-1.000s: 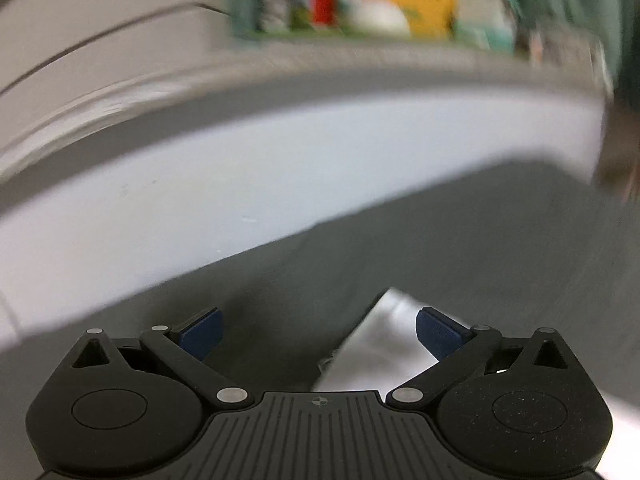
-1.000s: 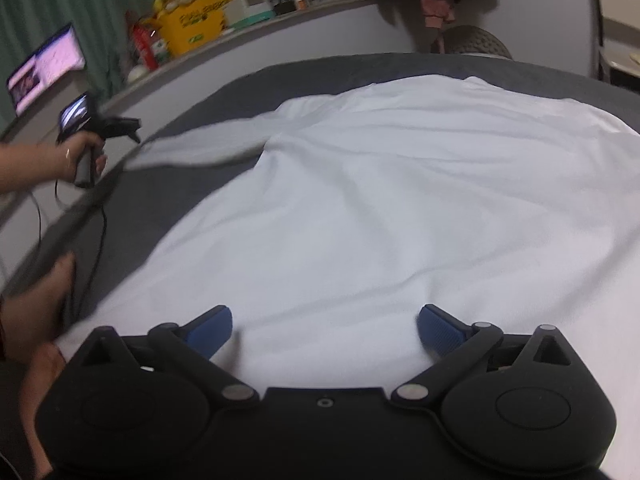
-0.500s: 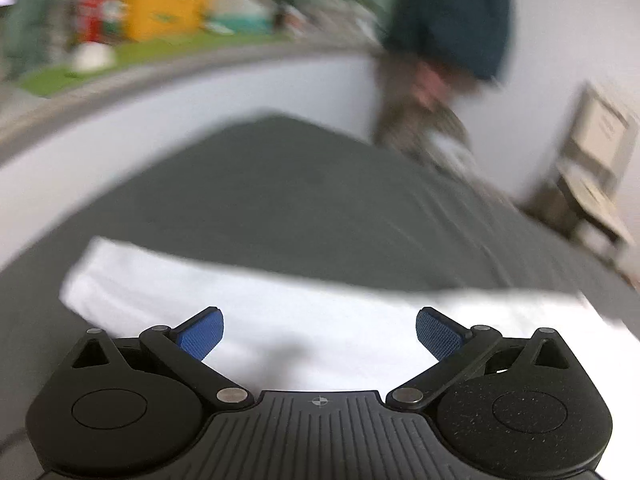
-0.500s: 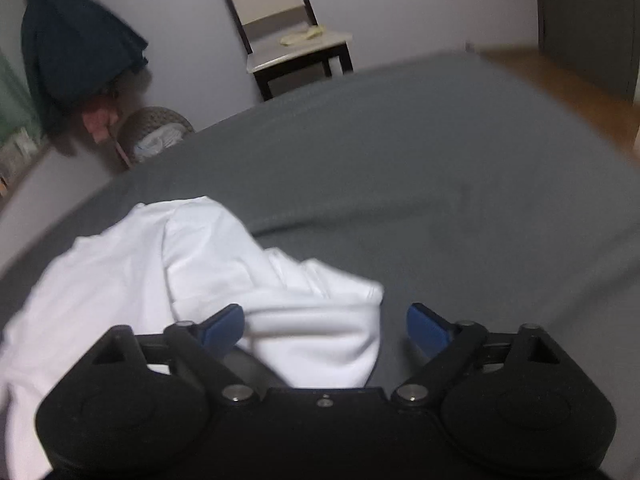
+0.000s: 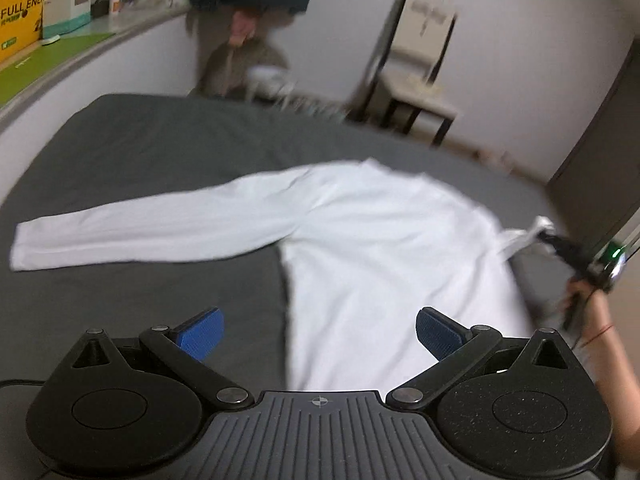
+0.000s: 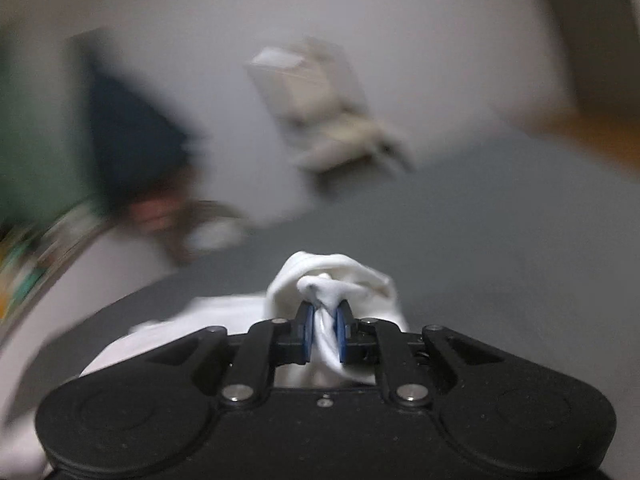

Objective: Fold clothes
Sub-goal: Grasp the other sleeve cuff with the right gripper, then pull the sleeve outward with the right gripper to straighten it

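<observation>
Since the earlier frames: right gripper, then wide over the cloth, now closing its jaws on a bunched wad of white fabric; left gripper swung from the bed's edge to look across the whole garment

Item 1, white long-sleeved shirt: spread on the dark grey bed, one sleeve stretched flat toward the left of the left wrist view, the other side gathered and lifted at the right, pinched by the right gripper

Item 2, right gripper: narrow, blue pads pressing on the twisted cloth, held in a hand at the bed's right

Item 3, left gripper: jaws wide, nothing between them, hovering above the shirt's near hem

Item 4, background: chair by the wall, yellow box on a ledge; blurred

Step in hand, judged: first fold, right sleeve just seized. Next move likely calls for carrying that sleeve inward across the body, keeping the pinch firm, while the left gripper takes the outstretched sleeve or steadies the hem
</observation>
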{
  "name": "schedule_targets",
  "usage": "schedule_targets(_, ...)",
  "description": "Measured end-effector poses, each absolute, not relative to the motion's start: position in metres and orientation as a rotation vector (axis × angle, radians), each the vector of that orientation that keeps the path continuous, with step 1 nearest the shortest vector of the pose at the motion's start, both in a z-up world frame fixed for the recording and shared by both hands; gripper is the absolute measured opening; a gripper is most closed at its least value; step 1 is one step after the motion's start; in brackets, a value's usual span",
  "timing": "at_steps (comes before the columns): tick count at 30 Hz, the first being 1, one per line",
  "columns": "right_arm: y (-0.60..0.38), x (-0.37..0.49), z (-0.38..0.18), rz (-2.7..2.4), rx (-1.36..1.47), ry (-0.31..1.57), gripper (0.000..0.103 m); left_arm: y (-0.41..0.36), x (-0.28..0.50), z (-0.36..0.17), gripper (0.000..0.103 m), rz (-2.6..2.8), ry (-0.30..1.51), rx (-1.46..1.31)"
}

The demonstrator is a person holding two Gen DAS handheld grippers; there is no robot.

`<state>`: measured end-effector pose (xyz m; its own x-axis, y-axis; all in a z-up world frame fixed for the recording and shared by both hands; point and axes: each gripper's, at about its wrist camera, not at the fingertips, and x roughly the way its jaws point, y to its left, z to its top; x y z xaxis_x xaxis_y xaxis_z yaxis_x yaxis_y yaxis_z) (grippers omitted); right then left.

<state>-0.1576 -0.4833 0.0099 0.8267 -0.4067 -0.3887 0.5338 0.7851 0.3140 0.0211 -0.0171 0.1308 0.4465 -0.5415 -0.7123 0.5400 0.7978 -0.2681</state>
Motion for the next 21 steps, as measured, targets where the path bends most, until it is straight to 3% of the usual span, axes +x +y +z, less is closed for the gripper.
schedule_targets(2,-0.428,-0.137,0.026,-0.302,0.191,0.333,0.012,-0.019,0.023,0.125,0.103,-0.680,0.901,-0.029)
schedule_targets(5,-0.355,-0.106,0.004,-0.057,-0.050,0.558,0.012,-0.020,0.020,0.117,0.103,-0.694,0.925,-0.037)
schedule_targets(8,-0.316,-0.096,-0.025,0.035,-0.171,0.747,0.021,-0.016,0.011,0.107,0.103,-0.713,0.945,-0.003)
schedule_targets(10,-0.308,-0.105,-0.020,0.032,-0.239,0.705,0.039,-0.010,0.009,0.097,0.103,-0.733,0.959,0.009)
schedule_targets(12,-0.318,-0.110,-0.004,-0.054,-0.193,0.610,0.069,-0.008,0.007,0.091,0.103,-0.736,0.989,0.006)
schedule_targets(13,-0.331,-0.110,0.003,-0.110,-0.134,0.577,0.075,-0.007,0.007,0.089,0.103,-0.733,1.001,-0.001)
schedule_targets(17,-0.400,-0.099,-0.001,-0.331,0.123,0.530,0.075,-0.003,0.007,0.082,0.103,-0.733,1.022,-0.025)
schedule_targets(21,-0.461,-0.075,-0.023,-0.344,0.501,0.502,0.063,-0.003,0.007,0.073,0.103,-0.736,1.038,-0.052)
